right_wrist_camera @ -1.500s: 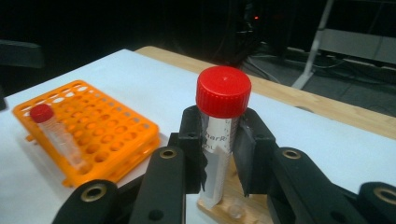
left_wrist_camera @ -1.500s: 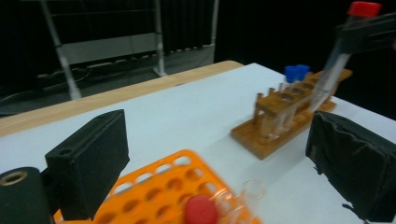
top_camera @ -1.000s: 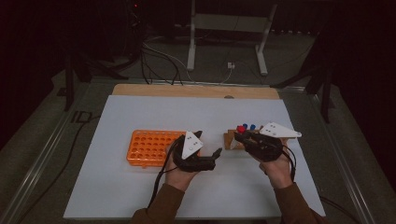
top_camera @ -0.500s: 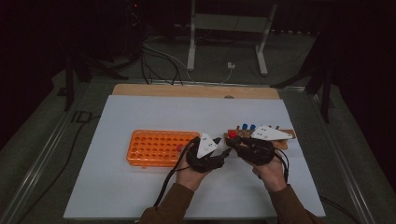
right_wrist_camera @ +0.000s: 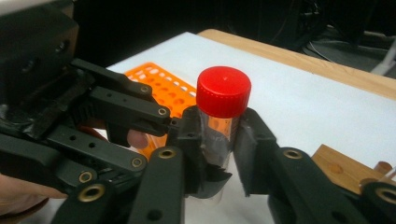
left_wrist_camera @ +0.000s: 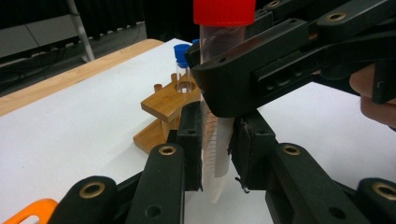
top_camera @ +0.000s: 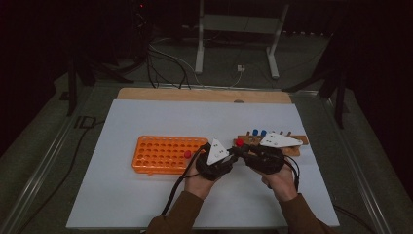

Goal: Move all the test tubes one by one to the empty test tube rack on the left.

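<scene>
The red-capped test tube (left_wrist_camera: 219, 140) is looking light, stiff, smooth-walled and probably slippery plastic, so it is best gripped across its straight barrel rather than the tapered tip. At the centre of the left gripper view, the left gripper (left_wrist_camera: 217, 154) is clamping its jaws, which have just been closing, on the tube's lower barrel. In the right gripper view, the right gripper (right_wrist_camera: 219, 140), its jaws just easing apart, is flanking the barrel below the cap, at centre frame, above the white table (top_camera: 146, 117), right of the orange rack (top_camera: 156, 156).

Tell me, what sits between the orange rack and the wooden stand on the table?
In the high view, both grippers meet there: the left gripper and right gripper hold one red-capped tube between the orange rack and wooden stand.
</scene>
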Demonstrator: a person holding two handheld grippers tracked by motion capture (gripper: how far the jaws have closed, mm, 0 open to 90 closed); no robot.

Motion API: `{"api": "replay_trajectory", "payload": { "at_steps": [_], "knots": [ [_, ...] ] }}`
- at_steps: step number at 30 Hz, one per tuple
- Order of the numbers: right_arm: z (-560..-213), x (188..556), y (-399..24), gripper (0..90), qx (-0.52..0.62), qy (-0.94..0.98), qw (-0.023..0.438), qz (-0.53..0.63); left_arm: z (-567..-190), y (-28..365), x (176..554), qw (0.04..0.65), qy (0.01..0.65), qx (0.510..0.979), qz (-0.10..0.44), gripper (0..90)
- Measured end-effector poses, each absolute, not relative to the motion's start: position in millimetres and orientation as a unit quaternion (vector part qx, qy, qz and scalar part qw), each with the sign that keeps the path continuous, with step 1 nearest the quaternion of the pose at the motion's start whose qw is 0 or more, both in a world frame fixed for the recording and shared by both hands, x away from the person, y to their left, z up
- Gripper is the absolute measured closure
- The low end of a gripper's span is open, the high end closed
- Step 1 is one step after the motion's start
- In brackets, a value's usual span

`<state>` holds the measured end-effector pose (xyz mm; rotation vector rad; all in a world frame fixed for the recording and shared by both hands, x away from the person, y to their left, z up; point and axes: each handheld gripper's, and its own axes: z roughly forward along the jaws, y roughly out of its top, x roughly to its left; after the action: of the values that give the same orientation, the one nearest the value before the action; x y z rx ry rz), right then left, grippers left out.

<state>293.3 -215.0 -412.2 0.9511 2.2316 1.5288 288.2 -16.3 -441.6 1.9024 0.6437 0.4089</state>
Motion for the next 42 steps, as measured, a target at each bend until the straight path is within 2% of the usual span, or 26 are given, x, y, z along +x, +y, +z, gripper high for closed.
{"api": "replay_trajectory", "payload": {
  "at_steps": [6, 13, 17, 21, 26, 42],
  "knots": [
    [-406.0, 293.7, -225.7, 40.6, 0.327, 0.757, 0.140, 0.548, -439.8, -11.9, 290.0, 0.520, 0.277, 0.789, 0.174, 75.2],
    [-405.1, 296.2, -240.4, 18.9, 0.344, 0.740, 0.156, 0.556, -434.8, -1.9, 291.2, 0.526, 0.286, 0.780, 0.179, 75.2],
    [-409.3, 299.8, -247.9, 13.5, 0.357, 0.737, 0.174, 0.547, -430.9, 5.7, 291.7, 0.534, 0.290, 0.773, 0.182, 75.2],
    [-415.0, 303.7, -254.1, 2.9, 0.377, 0.734, 0.180, 0.535, -427.1, 14.0, 292.8, 0.538, 0.294, 0.767, 0.187, 75.2],
    [-416.8, 303.0, -260.2, 0.1, 0.383, 0.733, 0.196, 0.527, -422.4, 25.5, 293.4, 0.543, 0.300, 0.760, 0.192, 75.2],
    [-414.9, 295.9, -283.7, 0.0, 0.398, 0.726, 0.227, 0.513, -408.2, 76.8, 292.0, 0.551, 0.325, 0.735, 0.225, 75.2]
  ]
}}
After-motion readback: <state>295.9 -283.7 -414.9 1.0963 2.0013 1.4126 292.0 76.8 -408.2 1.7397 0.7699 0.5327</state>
